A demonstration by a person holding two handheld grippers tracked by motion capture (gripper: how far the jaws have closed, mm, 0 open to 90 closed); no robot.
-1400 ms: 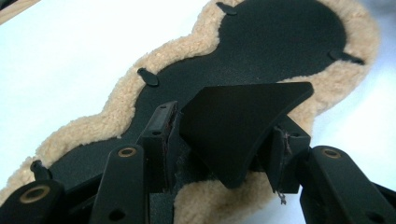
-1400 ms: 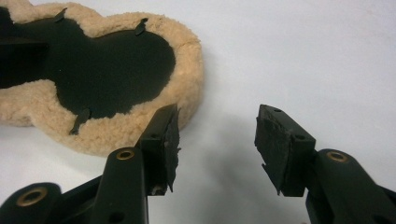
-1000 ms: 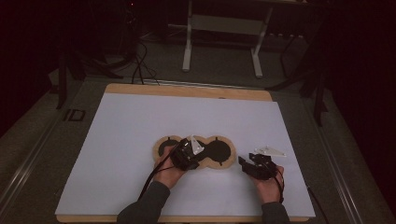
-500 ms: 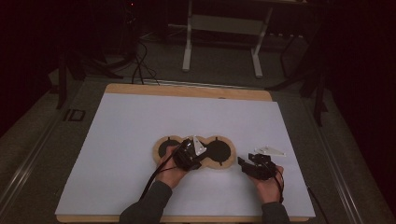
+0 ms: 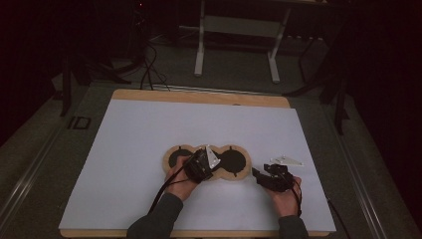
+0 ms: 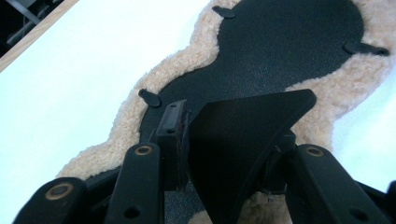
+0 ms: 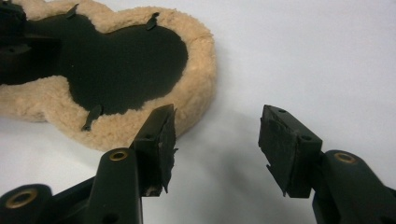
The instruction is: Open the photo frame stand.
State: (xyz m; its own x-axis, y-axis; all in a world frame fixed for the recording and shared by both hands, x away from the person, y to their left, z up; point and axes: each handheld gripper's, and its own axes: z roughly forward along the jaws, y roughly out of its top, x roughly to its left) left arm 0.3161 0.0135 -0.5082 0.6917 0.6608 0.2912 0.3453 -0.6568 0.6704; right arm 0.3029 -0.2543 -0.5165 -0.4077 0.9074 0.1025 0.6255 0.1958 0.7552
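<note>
A three-lobed black pad [image 5: 234,162] with a tan fleece rim [image 6: 140,79] lies flat on the white table cover. My left gripper [image 5: 199,167] sits over its middle lobe. Its jaws have just been closing, and in the left gripper view a stiff black sheet piece [image 6: 243,140] spans between them, its edge against the left pad [image 6: 175,126]. The far jaw's contact is hidden behind it. My right gripper [image 5: 258,174] rests low beside the pad's right end [image 7: 126,60]. The right gripper [image 7: 217,126] has just been opening, and only white surface lies between its jaws.
The white cover [image 5: 149,134] overlies a wooden tabletop whose edge [image 5: 199,95] shows at the far side. Beyond it stand a metal frame [image 5: 236,25] and floor cables [image 5: 149,64]. Small black tabs [image 7: 93,116] stick out around the pad's inner edge.
</note>
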